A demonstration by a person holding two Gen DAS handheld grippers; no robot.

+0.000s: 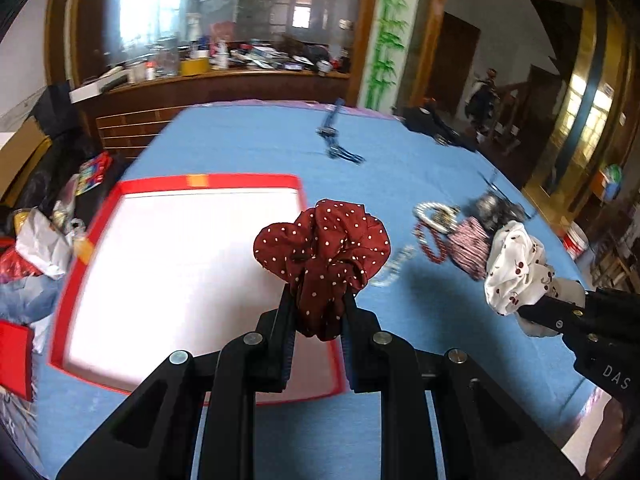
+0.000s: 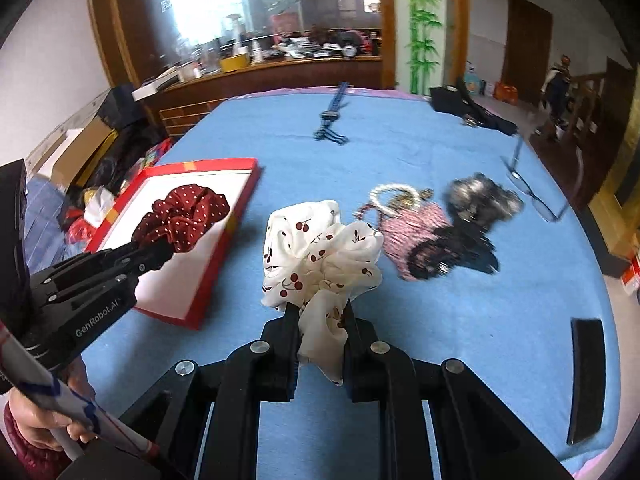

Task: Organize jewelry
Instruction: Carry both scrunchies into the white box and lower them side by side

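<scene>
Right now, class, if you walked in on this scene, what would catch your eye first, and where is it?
Two scrunchies held aloft: the left gripper pinches a dark red polka-dot scrunchie over the red-rimmed white tray, and the right gripper pinches a white cherry-print scrunchie above the blue tablecloth. Behind lies a heap of beads and bracelets.

White lettering reading "GenRobot.AI" is showing along the black body of the left tool (image 2: 160, 250) in the right wrist view. The letters "DAS" are showing in white on the black body of the right tool (image 1: 524, 314) in the left wrist view.
</scene>
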